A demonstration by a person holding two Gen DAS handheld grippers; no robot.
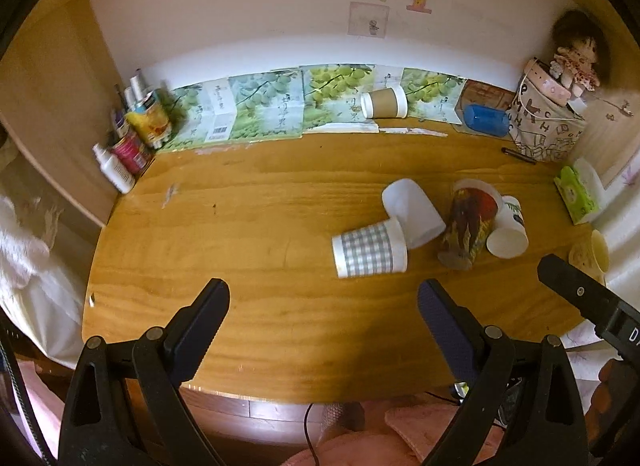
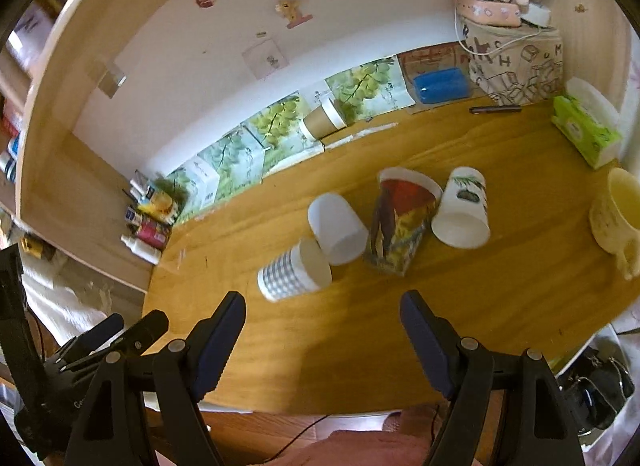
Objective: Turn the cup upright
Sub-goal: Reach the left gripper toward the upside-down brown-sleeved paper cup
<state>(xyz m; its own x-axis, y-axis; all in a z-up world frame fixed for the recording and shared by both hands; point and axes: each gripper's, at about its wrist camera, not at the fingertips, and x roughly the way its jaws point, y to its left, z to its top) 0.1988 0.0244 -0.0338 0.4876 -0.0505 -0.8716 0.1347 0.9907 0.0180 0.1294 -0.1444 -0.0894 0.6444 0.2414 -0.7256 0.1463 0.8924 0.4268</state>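
Several paper cups lie tipped on the wooden table (image 1: 260,225): a grey checked cup (image 1: 368,250) (image 2: 292,270), a plain white cup (image 1: 414,213) (image 2: 338,227), a red and yellow printed cup (image 1: 468,221) (image 2: 400,221), and a white cup with a green leaf print (image 1: 508,231) (image 2: 464,209). My left gripper (image 1: 324,298) is open and empty, near the table's front edge, short of the checked cup. My right gripper (image 2: 322,306) is open and empty, just in front of the checked cup.
A brown sleeved cup (image 1: 384,102) lies at the back by the wall. A blue box (image 1: 486,119), a printed bag (image 1: 548,125) with a doll, a green tissue pack (image 1: 578,195) and a cream mug (image 2: 616,217) stand at the right. Bottles (image 1: 132,145) crowd the back left.
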